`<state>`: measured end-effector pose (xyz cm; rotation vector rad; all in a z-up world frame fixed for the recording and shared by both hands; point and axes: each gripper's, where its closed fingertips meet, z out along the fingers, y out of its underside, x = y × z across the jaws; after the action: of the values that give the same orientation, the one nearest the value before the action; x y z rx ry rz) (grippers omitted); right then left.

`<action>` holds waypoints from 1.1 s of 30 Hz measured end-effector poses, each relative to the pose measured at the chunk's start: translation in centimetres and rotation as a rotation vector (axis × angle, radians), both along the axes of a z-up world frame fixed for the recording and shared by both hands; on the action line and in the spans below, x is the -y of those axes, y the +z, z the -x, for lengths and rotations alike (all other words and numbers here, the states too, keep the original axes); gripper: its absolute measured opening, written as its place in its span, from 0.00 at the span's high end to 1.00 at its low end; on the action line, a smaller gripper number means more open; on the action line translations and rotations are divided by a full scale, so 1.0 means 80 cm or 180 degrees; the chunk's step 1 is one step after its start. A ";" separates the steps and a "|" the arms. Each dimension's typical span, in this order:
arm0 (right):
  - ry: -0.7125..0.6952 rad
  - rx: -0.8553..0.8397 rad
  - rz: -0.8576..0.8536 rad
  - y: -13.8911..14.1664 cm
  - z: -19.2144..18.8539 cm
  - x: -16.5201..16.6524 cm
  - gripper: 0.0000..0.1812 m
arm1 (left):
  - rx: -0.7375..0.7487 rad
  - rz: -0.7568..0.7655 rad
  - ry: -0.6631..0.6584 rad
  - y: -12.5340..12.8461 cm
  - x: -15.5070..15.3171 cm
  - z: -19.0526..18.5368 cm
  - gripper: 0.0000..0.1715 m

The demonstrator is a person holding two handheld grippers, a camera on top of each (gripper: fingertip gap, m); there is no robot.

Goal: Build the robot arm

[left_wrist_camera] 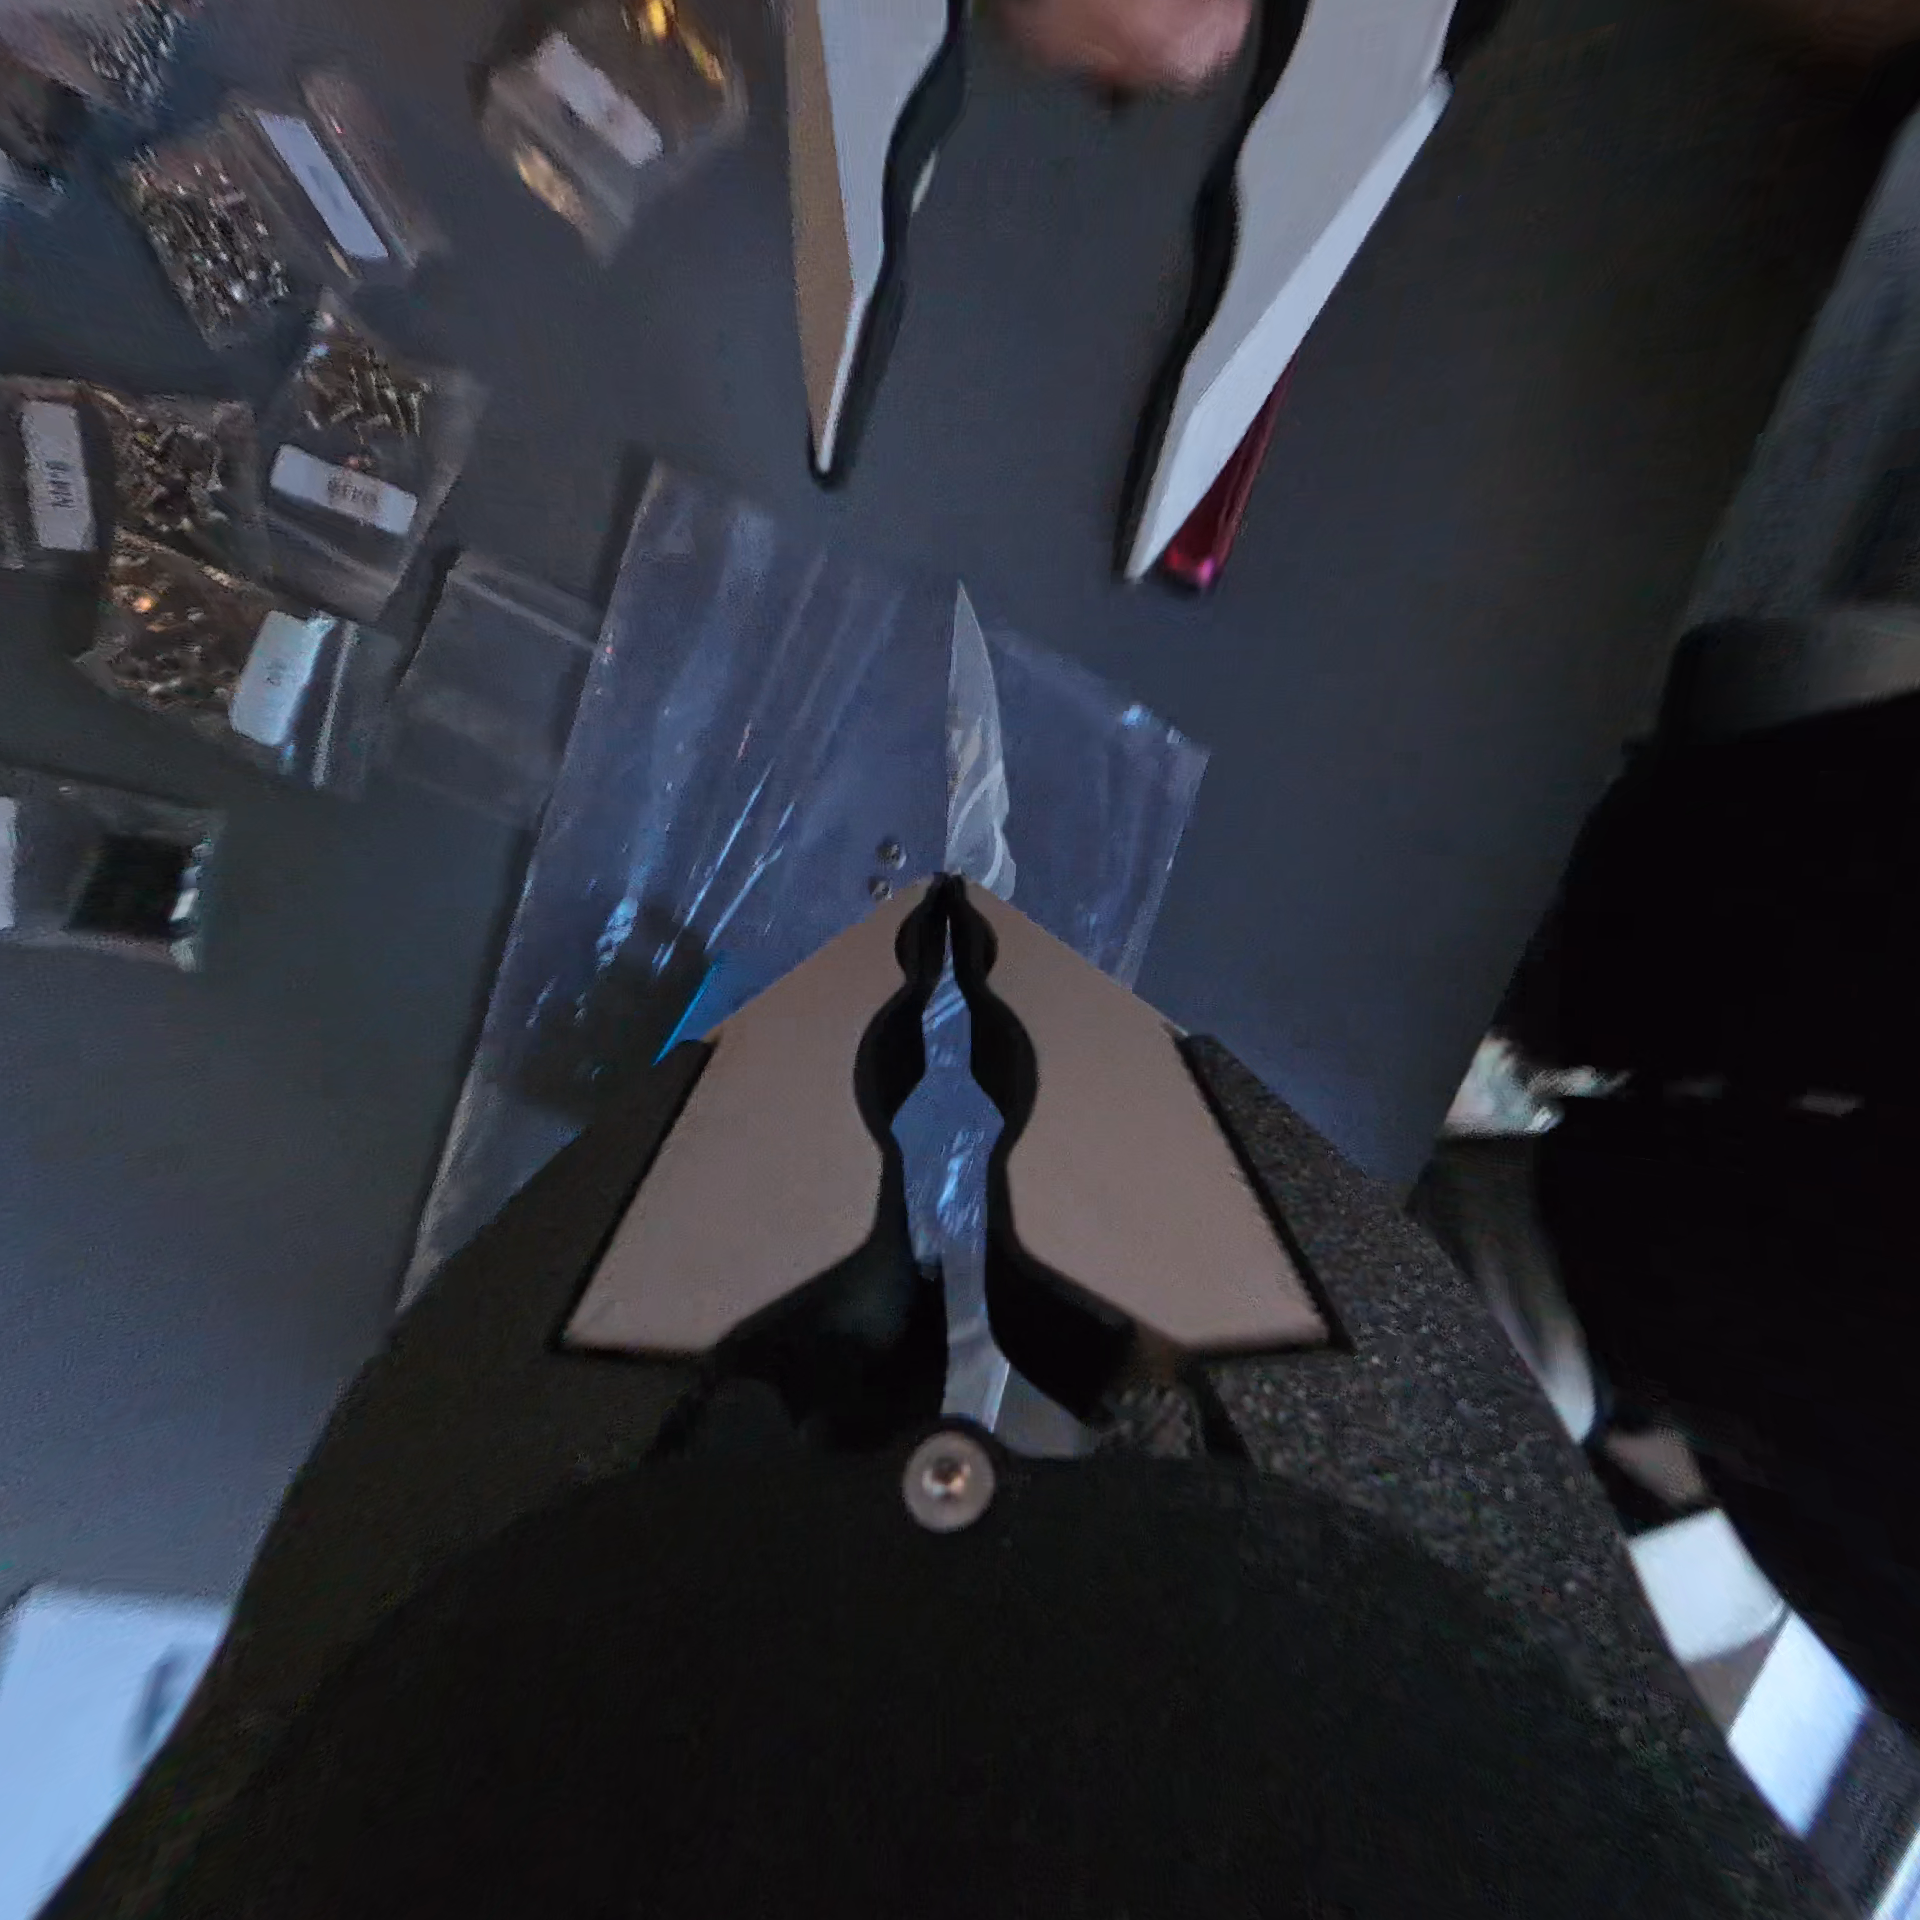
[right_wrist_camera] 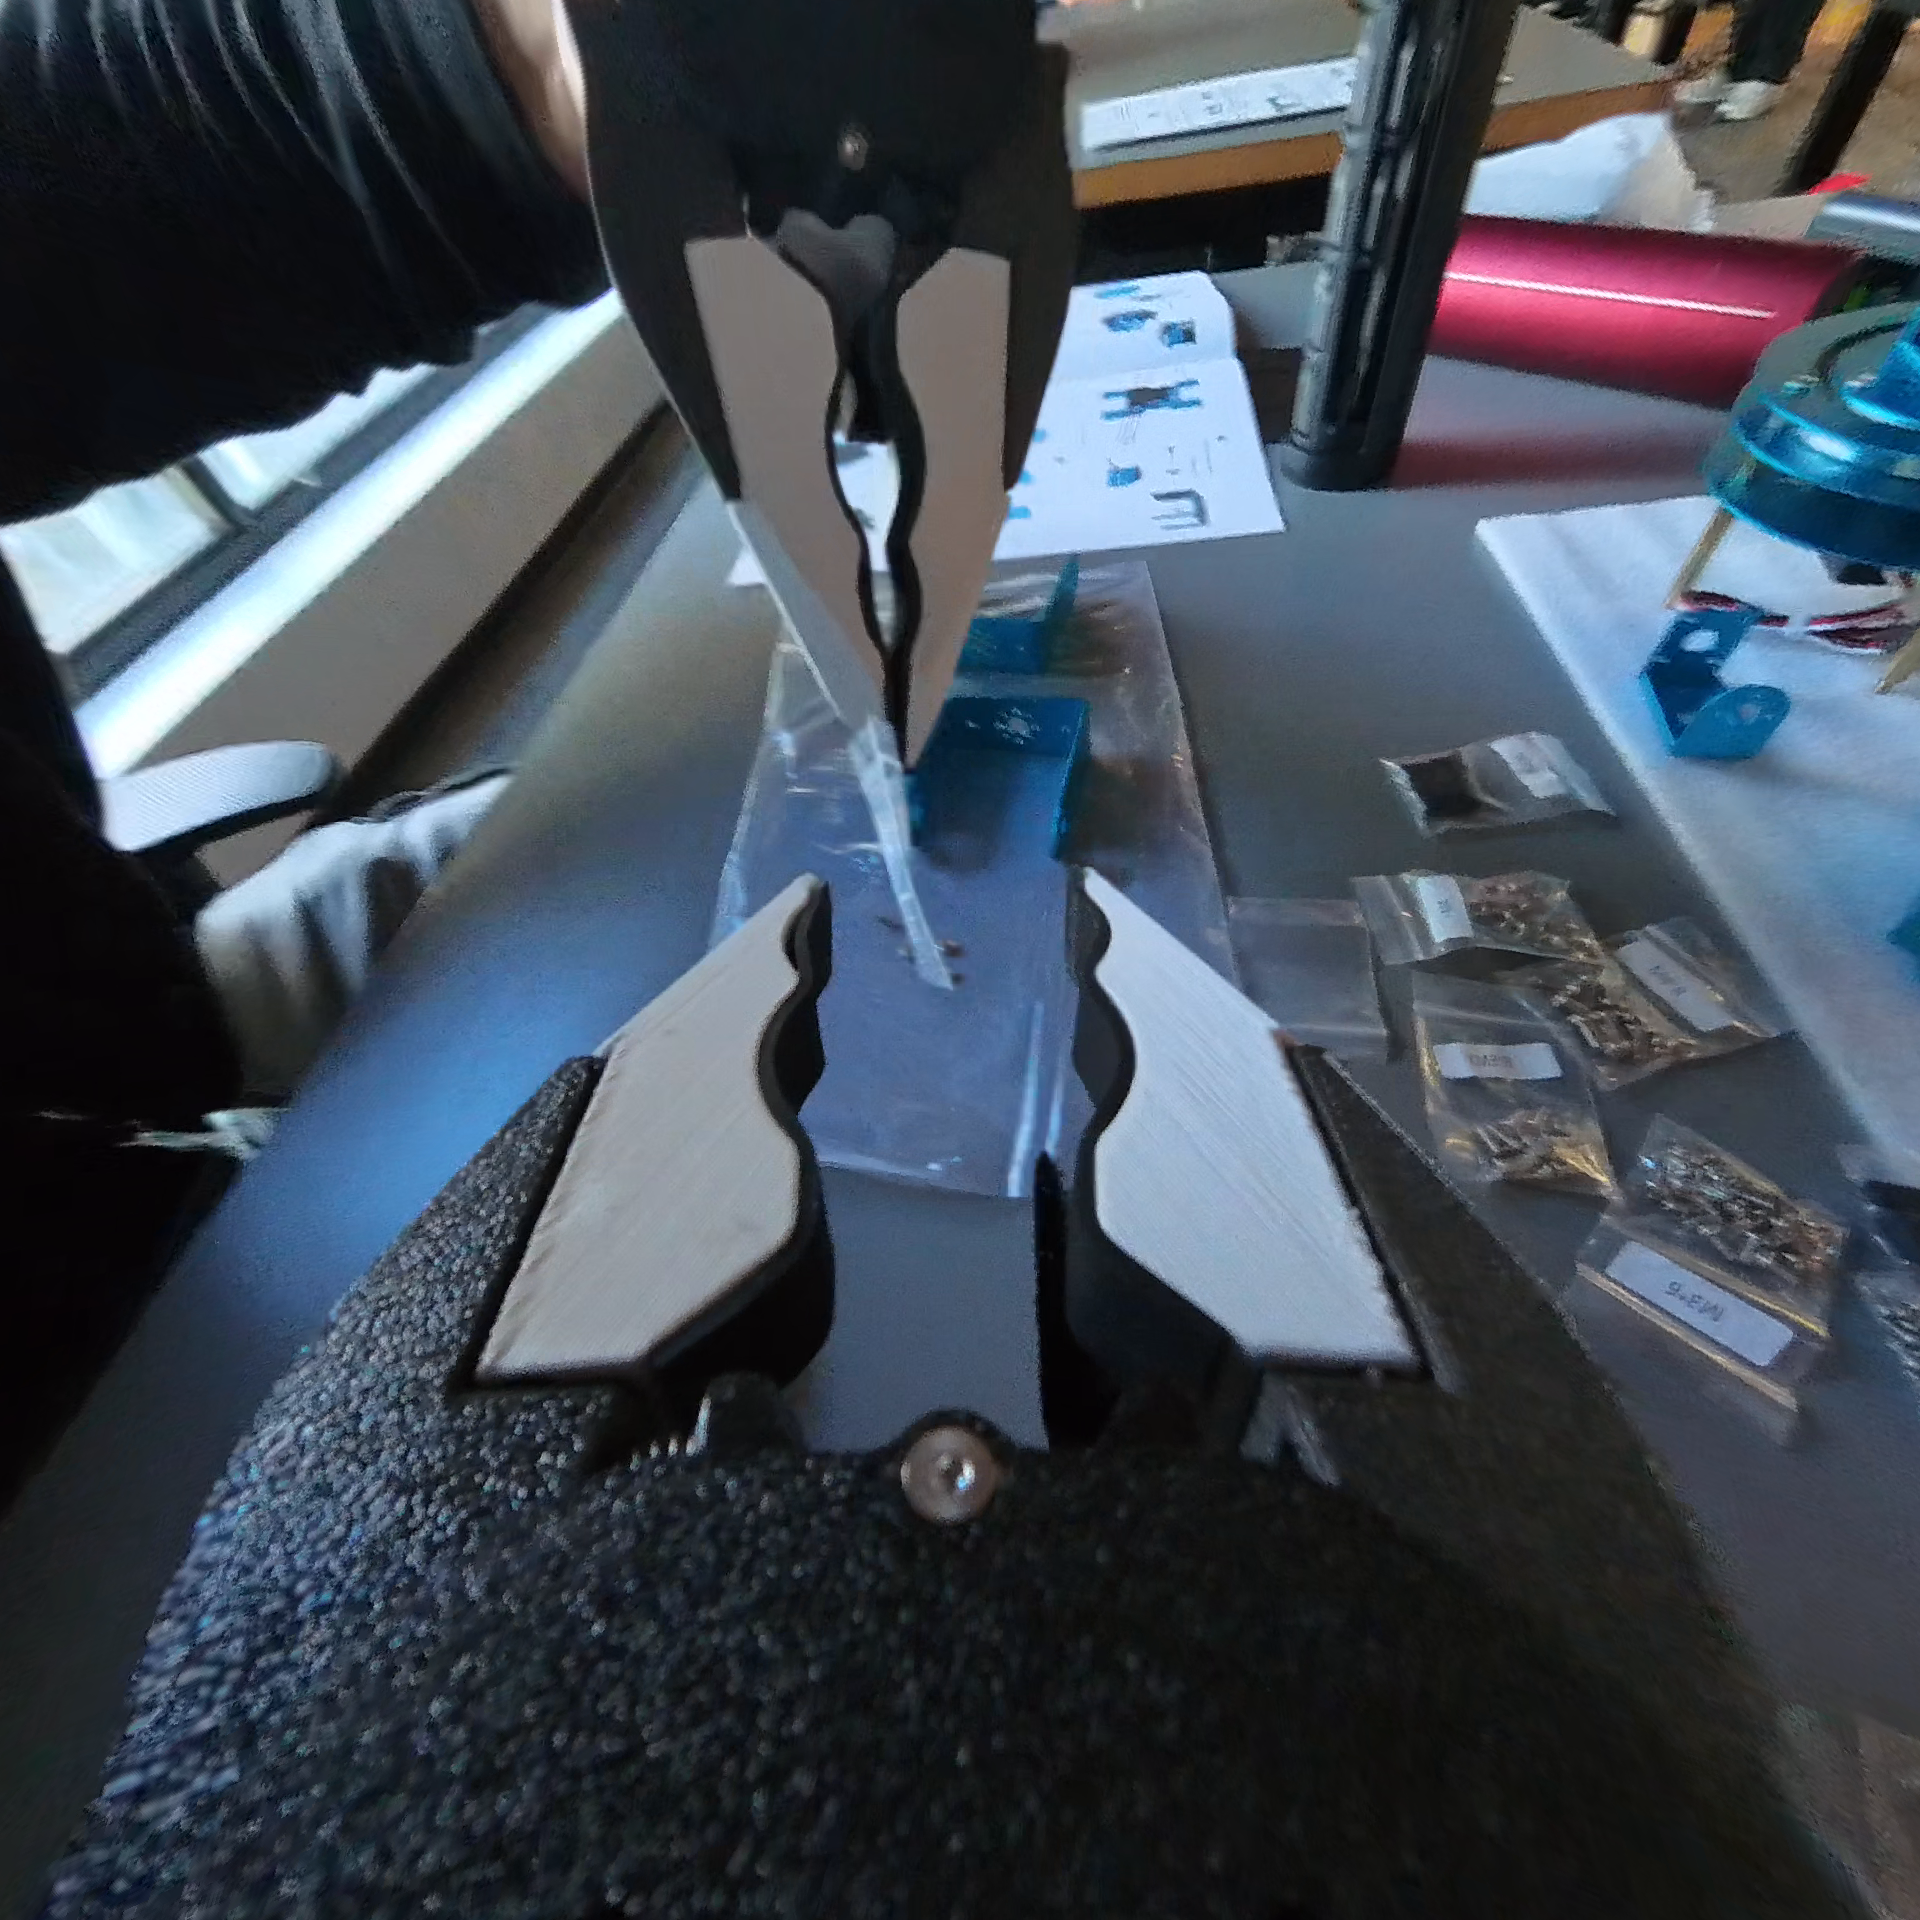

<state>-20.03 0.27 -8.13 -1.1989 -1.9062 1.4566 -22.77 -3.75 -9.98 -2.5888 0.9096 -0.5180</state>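
Note:
A clear plastic bag [right_wrist_camera: 935,1070] lies flat on the grey table, with a blue metal bracket [right_wrist_camera: 1003,758] and a few small screws [right_wrist_camera: 925,951] inside it. My left gripper [left_wrist_camera: 943,883] is shut on a raised fold of the bag [left_wrist_camera: 748,727]. It also shows in the right wrist view [right_wrist_camera: 902,748], pointing down at the bag next to the bracket. My right gripper [right_wrist_camera: 951,883] is open and empty, low over the bag's near end, jaws either side of the pinched fold. In the left wrist view the right gripper [left_wrist_camera: 977,520] faces mine, open.
Several small zip bags of screws [right_wrist_camera: 1558,987] lie right of the bag; they also show in the left wrist view [left_wrist_camera: 208,468]. A loose blue bracket [right_wrist_camera: 1714,696], a blue round assembly [right_wrist_camera: 1839,416], printed sheets [right_wrist_camera: 1143,436], a black post [right_wrist_camera: 1371,260] and a red cylinder [right_wrist_camera: 1621,281] stand farther back. Spacing between my two grippers at the tips: around 6 cm.

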 end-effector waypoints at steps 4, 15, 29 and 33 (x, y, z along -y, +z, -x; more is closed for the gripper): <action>0.0417 0.0249 0.0201 0.007 -0.014 0.032 0.79 | -0.0774 0.0439 -0.0269 0.001 0.020 -0.005 1.00; 0.0574 0.0117 -0.0133 -0.001 -0.017 0.060 1.00 | -0.1055 0.0612 -0.0295 0.002 0.022 -0.045 1.00; 0.0540 -0.0320 -0.0237 0.029 -0.018 0.062 1.00 | -0.0668 0.0225 -0.0354 0.036 0.027 -0.041 1.00; 0.0630 -0.0196 -0.0157 0.030 -0.019 0.070 0.94 | -0.0579 0.0245 -0.0366 0.038 0.031 -0.046 1.00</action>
<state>-18.49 -5.36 -5.72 -0.9545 -2.0535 1.5175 -19.13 -6.20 -6.94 -2.6988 1.1244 -0.3579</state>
